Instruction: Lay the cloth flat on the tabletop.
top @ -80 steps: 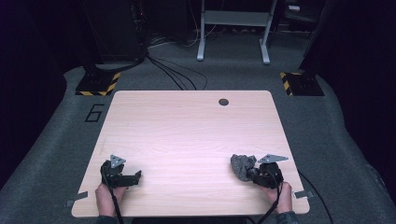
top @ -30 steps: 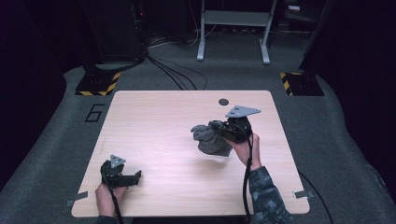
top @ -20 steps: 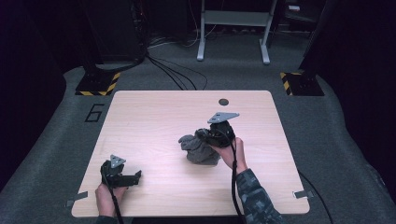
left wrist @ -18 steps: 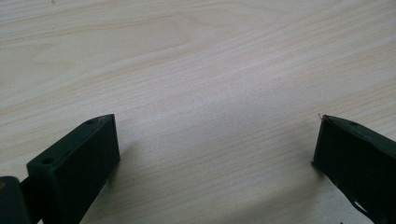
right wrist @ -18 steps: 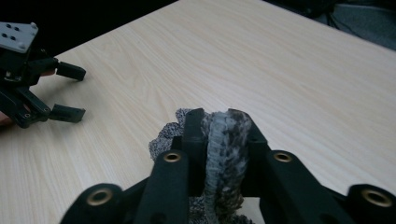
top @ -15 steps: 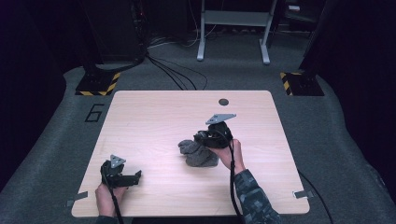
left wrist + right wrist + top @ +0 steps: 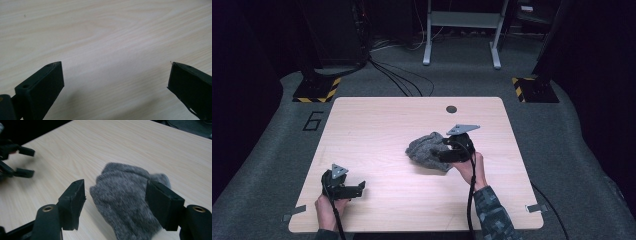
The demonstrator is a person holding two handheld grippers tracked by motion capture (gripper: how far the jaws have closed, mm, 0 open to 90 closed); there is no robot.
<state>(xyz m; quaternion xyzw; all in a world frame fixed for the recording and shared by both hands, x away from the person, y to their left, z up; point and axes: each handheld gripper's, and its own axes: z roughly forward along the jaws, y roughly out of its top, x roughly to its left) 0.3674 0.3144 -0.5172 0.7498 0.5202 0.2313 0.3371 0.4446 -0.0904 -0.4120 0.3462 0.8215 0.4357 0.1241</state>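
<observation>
A crumpled grey woolly cloth (image 7: 424, 150) lies on the wooden table (image 7: 377, 125) just right of its middle. My right gripper (image 7: 439, 155) sits low at the cloth's right side, pointing left. In the right gripper view the cloth (image 7: 125, 195) lies between the jaws of my right gripper (image 7: 115, 187). These jaws have just been opening, and the left pad (image 7: 75, 197) stands apart from the fabric. My left gripper (image 7: 358, 189) rests near the front left edge. Its jaws (image 7: 115, 67) are spread wide over bare wood.
A dark round hole (image 7: 451, 108) sits near the table's far edge. Bits of tape mark the front corners (image 7: 534, 207). Cables (image 7: 402, 80), a white stand (image 7: 462, 30) and striped bases (image 7: 317, 92) stand on the floor beyond. My left gripper (image 7: 17, 160) shows far off in the right gripper view.
My right gripper brought the cloth from the front right to the table's middle, sank with it, and opened its jaws. The cloth now rests on the wood. The left hand stayed put.
</observation>
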